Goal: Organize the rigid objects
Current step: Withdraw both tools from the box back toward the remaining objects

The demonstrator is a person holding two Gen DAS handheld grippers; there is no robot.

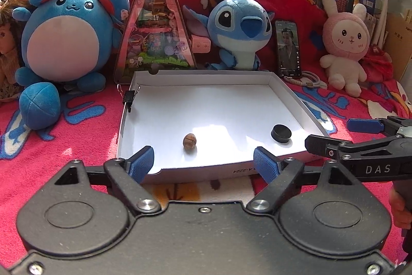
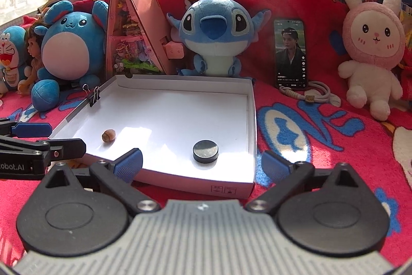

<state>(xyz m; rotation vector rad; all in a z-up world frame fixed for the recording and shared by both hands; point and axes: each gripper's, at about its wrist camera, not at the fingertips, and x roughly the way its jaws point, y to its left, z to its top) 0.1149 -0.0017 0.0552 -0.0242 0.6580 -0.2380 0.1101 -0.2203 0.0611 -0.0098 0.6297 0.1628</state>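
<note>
1. The left claw (image 1: 203,163) is released, its blue ribbed pads spread wide and holding nothing, hovering at the near edge of the shallow white cardboard tray (image 1: 257,75).
2. The right claw (image 2: 202,162) is likewise released and empty, poised over the tray's near right corner.
3. A small brown nut-like ball (image 1: 190,141) lies on the tray floor near the front, left of centre.
4. A flat black round puck (image 2: 205,151) rests inside the tray towards its right wall, well apart from the ball.
5. A black binder clip (image 1: 130,96) grips the tray's left wall.
6. The tray sits on a red patterned blanket (image 2: 322,146).
7. Behind it stand a round blue plush toy (image 1: 67,43), a pink triangular display box (image 1: 157,27), a blue big-eared plush (image 2: 213,35), an upright smartphone (image 2: 291,53) with a lit screen, and a pink bunny plush (image 2: 370,50).
</note>
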